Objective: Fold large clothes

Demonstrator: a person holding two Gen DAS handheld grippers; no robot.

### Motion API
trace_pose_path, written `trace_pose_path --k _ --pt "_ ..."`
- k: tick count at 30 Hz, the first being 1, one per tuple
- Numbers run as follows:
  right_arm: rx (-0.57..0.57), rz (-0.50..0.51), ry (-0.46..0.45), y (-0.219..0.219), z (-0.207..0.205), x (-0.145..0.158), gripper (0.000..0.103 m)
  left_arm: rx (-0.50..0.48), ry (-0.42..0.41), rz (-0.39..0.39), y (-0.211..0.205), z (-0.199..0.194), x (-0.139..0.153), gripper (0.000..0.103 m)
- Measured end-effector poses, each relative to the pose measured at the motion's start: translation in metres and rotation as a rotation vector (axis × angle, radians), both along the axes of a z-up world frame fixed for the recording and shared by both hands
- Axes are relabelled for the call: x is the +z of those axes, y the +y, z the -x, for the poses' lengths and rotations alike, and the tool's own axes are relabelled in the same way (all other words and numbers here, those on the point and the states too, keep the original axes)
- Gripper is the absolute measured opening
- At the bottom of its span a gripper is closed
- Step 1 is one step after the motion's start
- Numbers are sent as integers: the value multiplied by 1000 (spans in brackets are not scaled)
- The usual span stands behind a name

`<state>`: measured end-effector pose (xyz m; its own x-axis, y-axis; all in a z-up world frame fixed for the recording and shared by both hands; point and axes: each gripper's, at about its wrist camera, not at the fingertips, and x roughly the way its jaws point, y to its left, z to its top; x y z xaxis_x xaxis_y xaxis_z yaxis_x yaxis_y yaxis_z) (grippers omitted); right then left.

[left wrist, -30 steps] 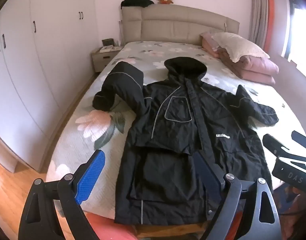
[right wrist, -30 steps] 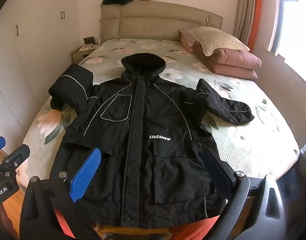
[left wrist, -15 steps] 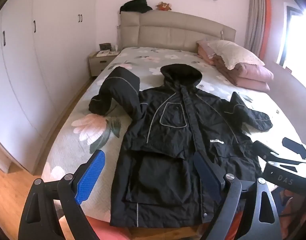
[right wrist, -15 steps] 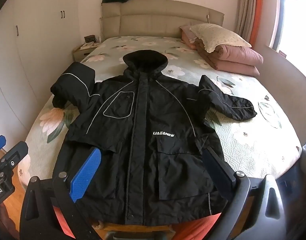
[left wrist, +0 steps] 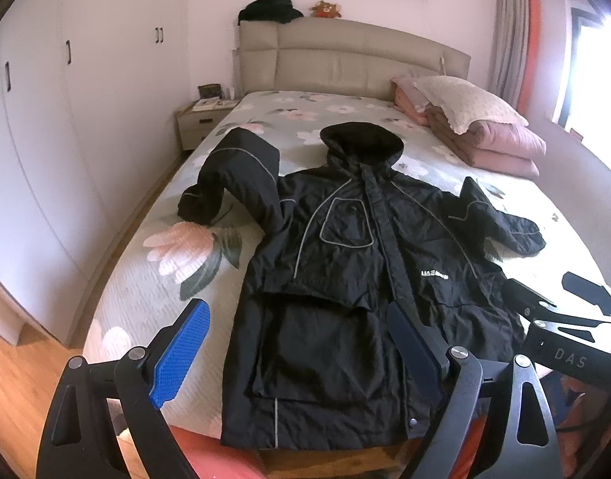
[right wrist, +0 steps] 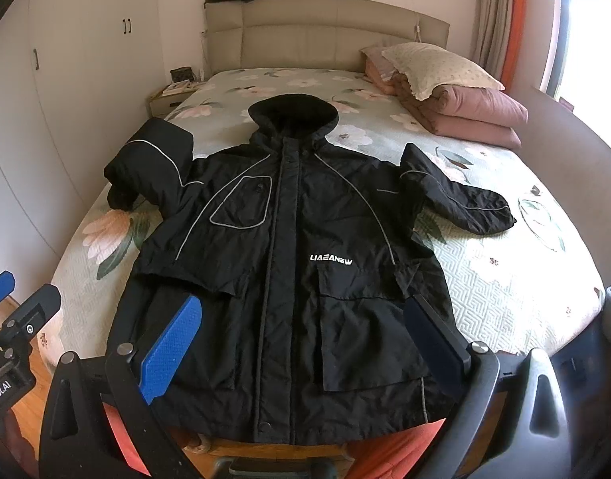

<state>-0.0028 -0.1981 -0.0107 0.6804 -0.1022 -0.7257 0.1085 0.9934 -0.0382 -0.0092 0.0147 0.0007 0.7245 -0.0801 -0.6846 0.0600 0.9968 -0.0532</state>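
A large black hooded jacket (left wrist: pixel 345 263) lies face up on the bed, hood toward the headboard, hem at the foot edge; it also shows in the right wrist view (right wrist: pixel 289 263). Its left sleeve (right wrist: pixel 153 167) is bunched and folded back; its right sleeve (right wrist: pixel 457 199) lies out to the side. My left gripper (left wrist: pixel 297 343) is open and empty, held above the hem's left part. My right gripper (right wrist: pixel 301 339) is open and empty above the hem's middle. Each gripper shows at the edge of the other's view.
The bed (right wrist: pixel 505 279) has a floral cover. A pillow on folded pink quilts (right wrist: pixel 457 92) lies at the far right. A nightstand (left wrist: pixel 197 119) and white wardrobes (left wrist: pixel 46 139) stand on the left. Wooden floor (left wrist: pixel 10 383) lies at the lower left.
Both grippers have drawn back and up a little from the bed, so the jacket looks smaller and lower in view. Both stay open. The jacket has not moved.
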Motion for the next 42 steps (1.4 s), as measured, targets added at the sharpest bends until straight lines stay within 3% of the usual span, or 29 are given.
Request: trace_pose_path --k 20,42 --pt "7 14 10 6 1 -2 102 -11 9 47 6 5 -11 91" --pt "-3 14 30 3 -8 -16 102 14 24 187 30 -1 -25 91"
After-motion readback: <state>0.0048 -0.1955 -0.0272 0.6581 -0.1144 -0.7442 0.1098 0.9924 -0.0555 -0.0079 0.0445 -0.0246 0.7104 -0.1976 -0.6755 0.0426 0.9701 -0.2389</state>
